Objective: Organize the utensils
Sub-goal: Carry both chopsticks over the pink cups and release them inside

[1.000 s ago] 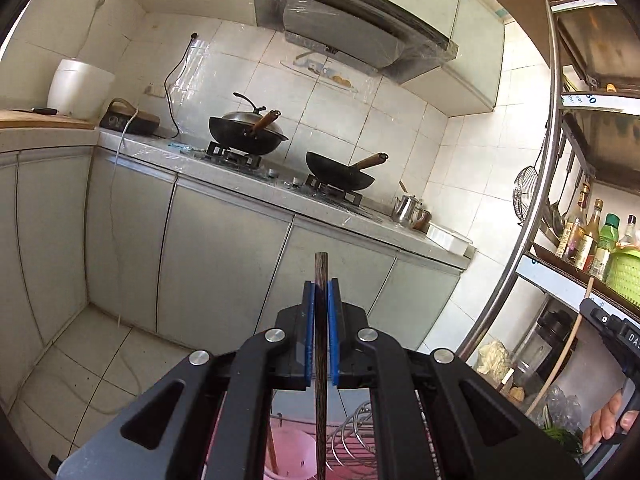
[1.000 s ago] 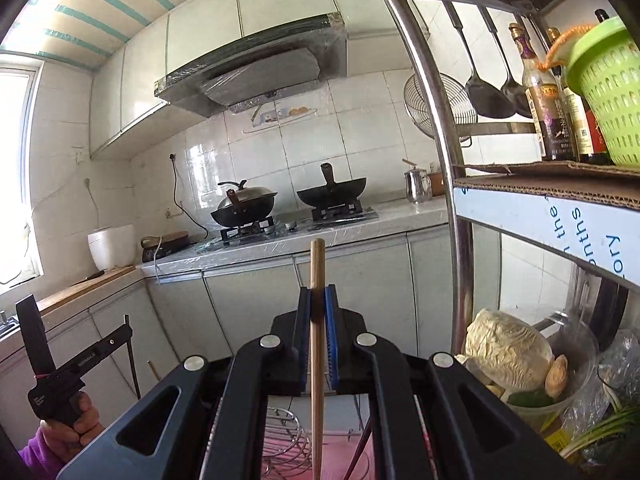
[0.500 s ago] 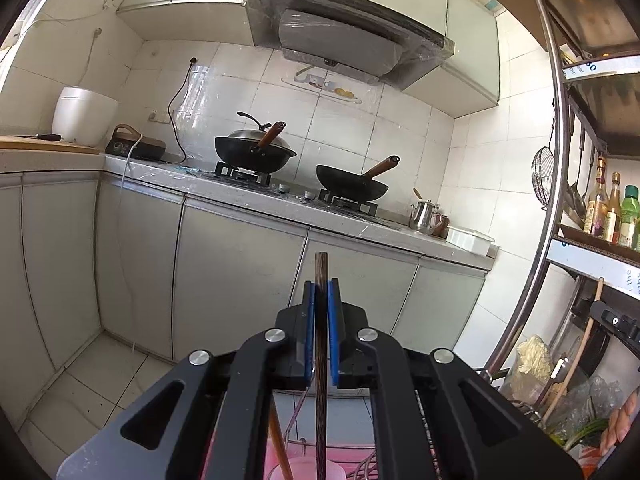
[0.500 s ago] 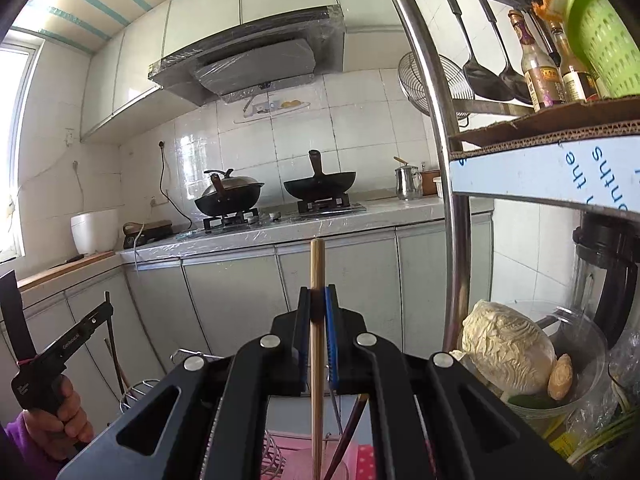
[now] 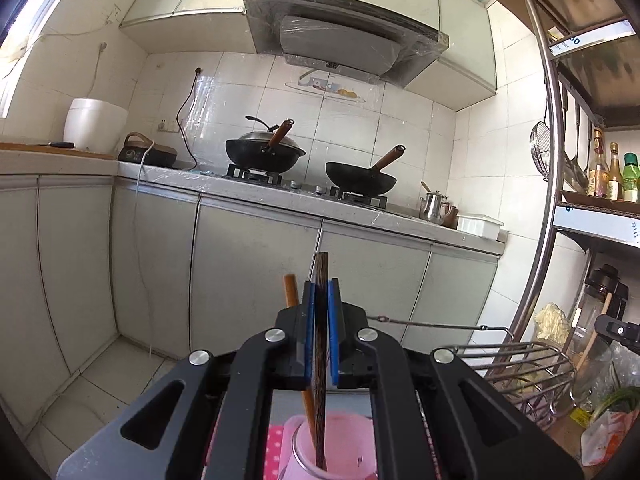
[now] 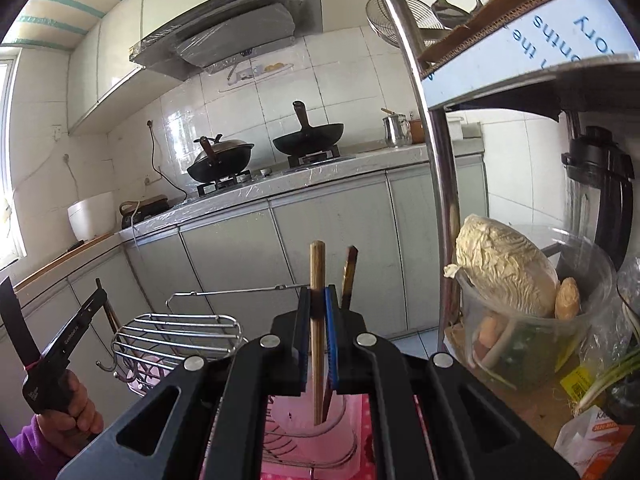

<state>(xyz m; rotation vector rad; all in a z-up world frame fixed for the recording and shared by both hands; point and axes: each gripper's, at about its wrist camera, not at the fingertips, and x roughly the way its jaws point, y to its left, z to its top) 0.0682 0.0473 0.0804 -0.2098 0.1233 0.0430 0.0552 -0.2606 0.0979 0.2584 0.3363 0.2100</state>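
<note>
**Both chopsticks reach the pink holder, neither yet let go**

The sorting looks close to its end for this pair. Directly beneath the left gripper [image 5: 320,332] sits a pink utensil cup [image 5: 340,452], and the dark chopstick [image 5: 320,360] clamped upright between the blue pads already has its lower tip inside the cup's mouth. A lighter chopstick [image 5: 291,290] rises just to the left of those fingers, and its foot seems to sit in the same cup. From the other side, the right gripper [image 6: 318,332] is pinched tight on a pale wooden chopstick [image 6: 317,320], held near its middle and standing almost vertical, its tip down in the cup [image 6: 344,412]. Just right of those fingers a dark chopstick leans.

What remains, by my reckoning, is only to open both grips and back away. Beyond the fingers stands a wire dish rack [image 6: 180,336], with the person's left hand [image 6: 68,412] gripping its tool beside it.
</note>
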